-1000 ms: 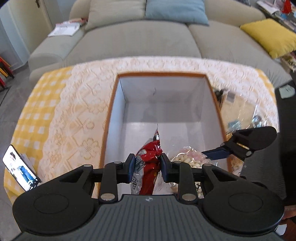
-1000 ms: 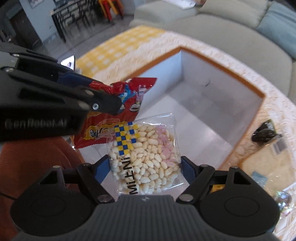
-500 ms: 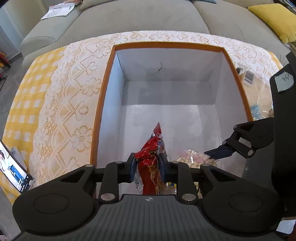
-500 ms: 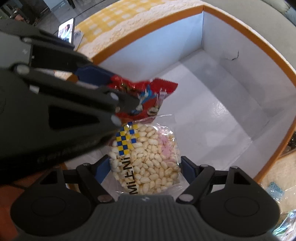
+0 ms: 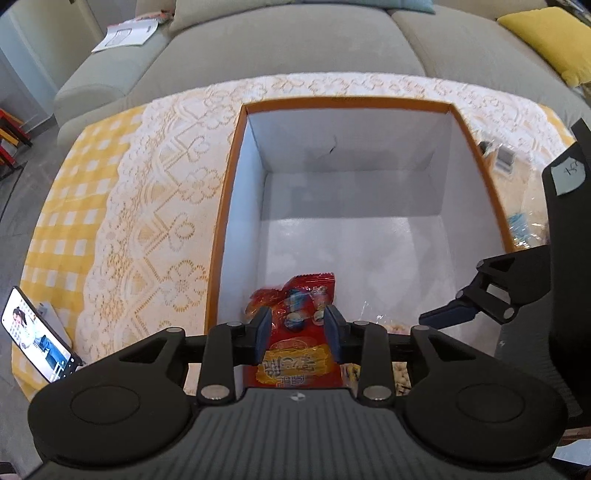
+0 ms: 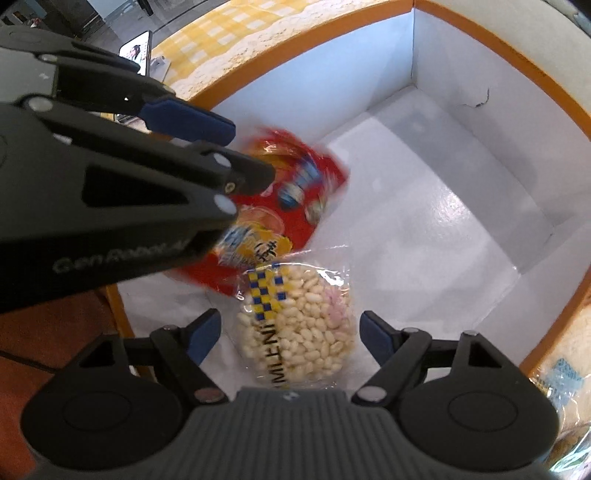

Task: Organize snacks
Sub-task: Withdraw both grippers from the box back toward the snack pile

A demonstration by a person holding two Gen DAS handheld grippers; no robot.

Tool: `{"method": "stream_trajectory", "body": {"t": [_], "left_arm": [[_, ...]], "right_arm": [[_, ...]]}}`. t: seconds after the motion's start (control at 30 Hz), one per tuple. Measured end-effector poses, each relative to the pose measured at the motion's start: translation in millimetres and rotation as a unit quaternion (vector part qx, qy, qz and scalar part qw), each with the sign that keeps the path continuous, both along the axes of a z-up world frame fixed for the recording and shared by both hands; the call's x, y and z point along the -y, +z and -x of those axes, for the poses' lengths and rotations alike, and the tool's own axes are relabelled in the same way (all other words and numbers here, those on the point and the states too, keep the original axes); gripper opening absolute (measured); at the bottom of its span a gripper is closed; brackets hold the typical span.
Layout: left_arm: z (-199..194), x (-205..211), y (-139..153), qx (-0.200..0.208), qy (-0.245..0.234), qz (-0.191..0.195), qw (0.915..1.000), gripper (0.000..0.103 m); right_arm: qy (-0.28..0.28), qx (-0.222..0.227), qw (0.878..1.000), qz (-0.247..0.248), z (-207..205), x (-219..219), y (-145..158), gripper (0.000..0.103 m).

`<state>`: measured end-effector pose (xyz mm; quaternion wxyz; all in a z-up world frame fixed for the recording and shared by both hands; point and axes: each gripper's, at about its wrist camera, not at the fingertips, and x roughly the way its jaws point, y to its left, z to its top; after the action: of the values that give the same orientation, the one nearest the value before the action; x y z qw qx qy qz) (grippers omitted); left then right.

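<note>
A white box with an orange rim (image 5: 221, 221) stands on the lace-covered table. On its floor near the front wall, a red snack packet (image 5: 295, 332) lies face up between the fingers of my left gripper (image 5: 299, 330). Those jaws are opening and the pads stand off the packet. The red snack packet (image 6: 295, 199) is blurred in the right wrist view, under the left gripper (image 6: 247, 155). Beside it lies a clear bag of puffed snacks (image 6: 299, 325). My right gripper (image 6: 290, 334) straddles the bag, open, with a gap on each side.
A phone (image 5: 37, 339) leans on a stand at the table's left front. More snack packs (image 5: 524, 221) lie right of the box rim (image 6: 295, 50). A grey sofa (image 5: 295, 44) with a yellow cushion (image 5: 546, 33) runs behind the table.
Both grippers sank into the box, then their jaws parted. The red packet went from upright in the left grip to flat on the floor. The puffed-snack bag lies released.
</note>
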<state>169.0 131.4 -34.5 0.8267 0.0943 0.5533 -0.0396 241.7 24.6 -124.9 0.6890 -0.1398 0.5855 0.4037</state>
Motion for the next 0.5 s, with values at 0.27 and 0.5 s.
{"method": "stream_trajectory", "body": {"t": [0.27,0.5], "left_arm": [[17,11,25,0.037,-0.013,0.003,0.9992,0.039],[48,32,61,0.130,-0.035,0.021,0.9907,0.053]], "right_arm": [[-0.021,0.055,0.998,-0.017,15,9,35,0.081],[-0.075,0.132,0.987,-0.044,49,56,78,0.081]]}}
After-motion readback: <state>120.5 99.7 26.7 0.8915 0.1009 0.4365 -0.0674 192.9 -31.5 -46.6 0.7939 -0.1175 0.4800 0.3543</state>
